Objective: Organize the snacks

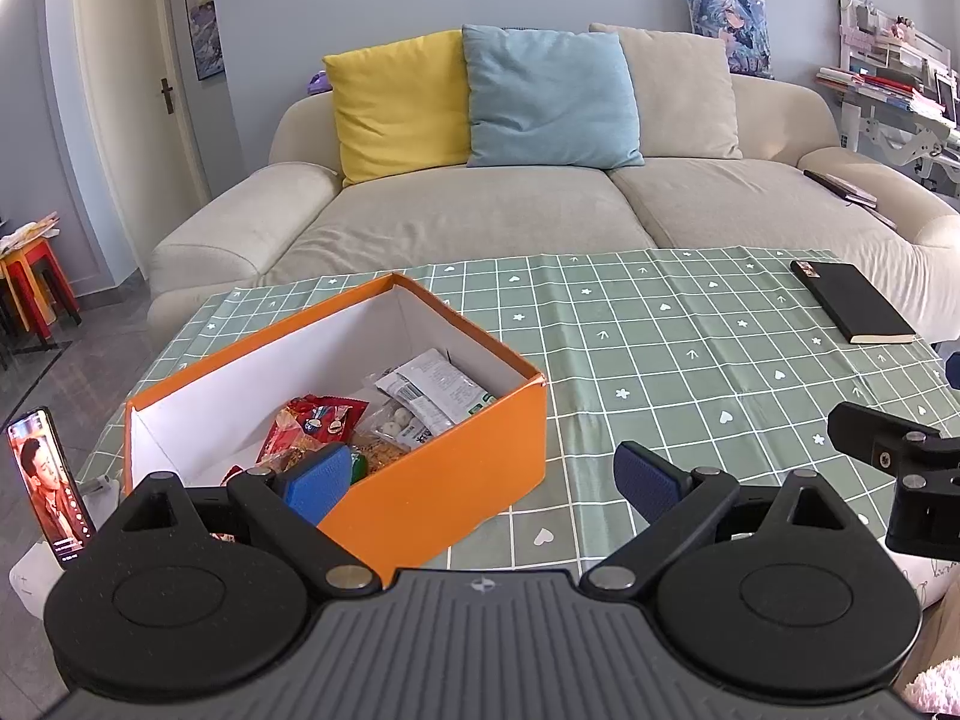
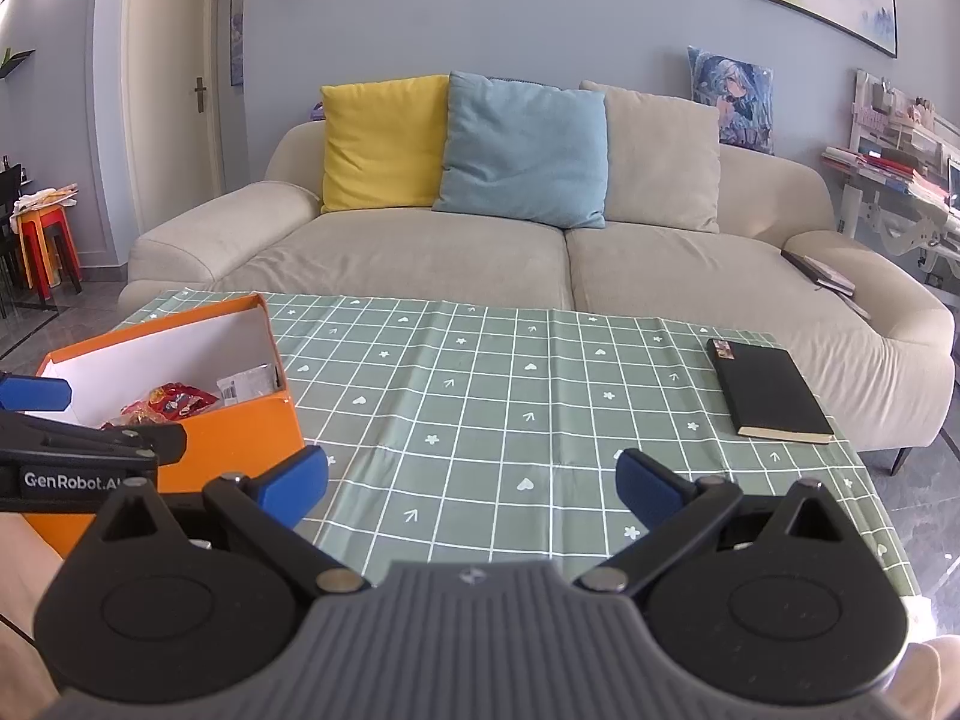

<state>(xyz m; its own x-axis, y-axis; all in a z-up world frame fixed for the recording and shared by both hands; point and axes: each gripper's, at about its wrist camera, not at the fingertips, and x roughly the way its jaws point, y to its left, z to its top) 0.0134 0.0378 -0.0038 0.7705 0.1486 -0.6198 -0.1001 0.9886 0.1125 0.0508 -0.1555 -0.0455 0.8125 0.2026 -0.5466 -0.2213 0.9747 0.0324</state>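
left gripper (image 1: 480, 480) jaws spread wide, nothing between the blue pads (image 1: 318, 483); its left pad sits over the near corner of the orange box (image 1: 456, 468), its right pad over the green checked tablecloth (image 1: 690, 360); right gripper (image 2: 474, 489) likewise wide apart and holding nothing, both pads above the cloth; the box stands at roughly 10 o'clock from the right gripper, on the left part of the table, open at the top, white inside; snacks lie in the box: a red packet (image 1: 318, 420) toward the near side, a white printed packet (image 1: 432, 390) at about 2 o'clock from it toward the far right corner, a clear bag of pale round pieces (image 1: 396, 423) between them, an orange-yellow packet (image 1: 378, 453) just beside the left pad; exact contents of each packet too small to read; a black notebook (image 2: 771, 390) lies flat on the cloth at about 1 o'clock from the right gripper, well apart from the box; a phone (image 1: 51, 480) with a lit screen stands upright at 9 o'clock of the left wrist view, beside the box; beige sofa (image 2: 480, 252) beyond the table at 12 o'clock, with a yellow cushion (image 2: 384, 141), a blue cushion (image 2: 522, 147) and a beige cushion (image 2: 660, 156) side by side.
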